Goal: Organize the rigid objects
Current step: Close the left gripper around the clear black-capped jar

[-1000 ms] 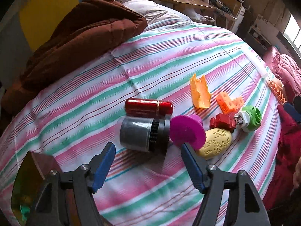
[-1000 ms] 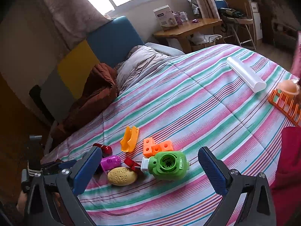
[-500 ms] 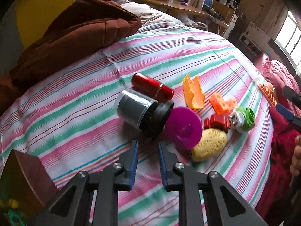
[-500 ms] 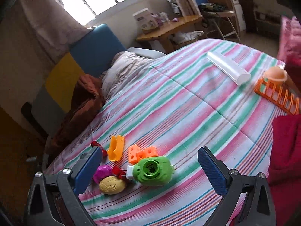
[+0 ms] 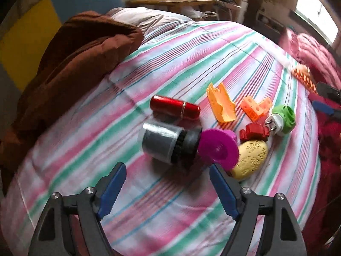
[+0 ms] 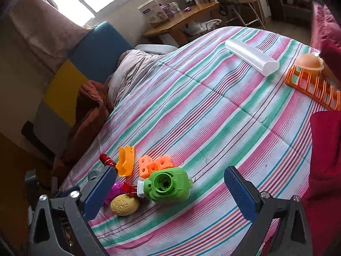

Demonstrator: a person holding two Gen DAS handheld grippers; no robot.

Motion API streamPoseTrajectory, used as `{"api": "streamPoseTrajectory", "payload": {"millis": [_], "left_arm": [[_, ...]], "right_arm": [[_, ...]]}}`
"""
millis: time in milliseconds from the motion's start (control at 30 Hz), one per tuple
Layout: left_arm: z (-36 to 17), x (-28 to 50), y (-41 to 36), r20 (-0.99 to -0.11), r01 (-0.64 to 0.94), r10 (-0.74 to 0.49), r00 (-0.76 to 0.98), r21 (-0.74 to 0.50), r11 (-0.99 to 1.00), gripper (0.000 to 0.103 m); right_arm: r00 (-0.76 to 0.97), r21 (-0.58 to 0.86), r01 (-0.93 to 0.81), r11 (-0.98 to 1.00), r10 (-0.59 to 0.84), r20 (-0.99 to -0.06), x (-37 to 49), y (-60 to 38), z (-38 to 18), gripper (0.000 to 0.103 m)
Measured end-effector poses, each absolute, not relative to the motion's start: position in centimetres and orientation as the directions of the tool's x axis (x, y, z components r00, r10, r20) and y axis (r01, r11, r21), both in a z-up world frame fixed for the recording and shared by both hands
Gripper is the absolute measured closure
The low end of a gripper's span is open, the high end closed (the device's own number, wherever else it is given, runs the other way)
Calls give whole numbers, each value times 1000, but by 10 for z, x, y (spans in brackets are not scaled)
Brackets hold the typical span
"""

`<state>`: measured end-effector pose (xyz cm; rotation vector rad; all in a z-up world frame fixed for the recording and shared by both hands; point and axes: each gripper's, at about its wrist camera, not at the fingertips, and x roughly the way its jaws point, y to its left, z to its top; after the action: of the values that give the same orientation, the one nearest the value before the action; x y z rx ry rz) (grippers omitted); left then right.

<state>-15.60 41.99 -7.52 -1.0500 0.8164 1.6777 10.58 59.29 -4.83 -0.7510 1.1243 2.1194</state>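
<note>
A cluster of small rigid items lies on the striped bedspread (image 5: 191, 49). In the left wrist view a grey jar with a black lid (image 5: 159, 143) lies on its side beside a red cylinder (image 5: 174, 107) and a magenta disc (image 5: 218, 147). A yellow oval (image 5: 251, 157), a red piece (image 5: 253, 131), an orange block (image 5: 255, 107), an orange scoop (image 5: 221, 103) and a green-white gadget (image 5: 281, 120) lie to the right. My left gripper (image 5: 167, 170) hovers just short of the jar, jaws opening, nothing between them. My right gripper (image 6: 170, 172) stands open over the green-white gadget (image 6: 168, 184), not touching it.
A brown blanket (image 5: 74, 64) is heaped at the head of the bed. In the right wrist view a white tube (image 6: 251, 56) and an orange rack (image 6: 313, 87) with a peach ball (image 6: 311, 61) lie at the far right. Red cloth (image 6: 326, 160) covers the right edge.
My left gripper shut on nothing half a second ago and has spread wide again, rolling a little. My right gripper has drifted lower and nearer the green-white gadget.
</note>
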Motion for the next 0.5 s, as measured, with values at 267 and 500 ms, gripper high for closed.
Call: {"api": "streamPoseTrajectory", "payload": {"millis": [267,500], "left_arm": [[-77,-168,444,-916,-986,397,-58,-9,-165,21],[-88,-181,449,-905,-969,426,19,-121,-214,79]], "right_arm": [[-641,499,-736,-457,234,-731,101,593,-52,1],[-624,470,-745,-474,246,-742,97,591,-52,1]]}}
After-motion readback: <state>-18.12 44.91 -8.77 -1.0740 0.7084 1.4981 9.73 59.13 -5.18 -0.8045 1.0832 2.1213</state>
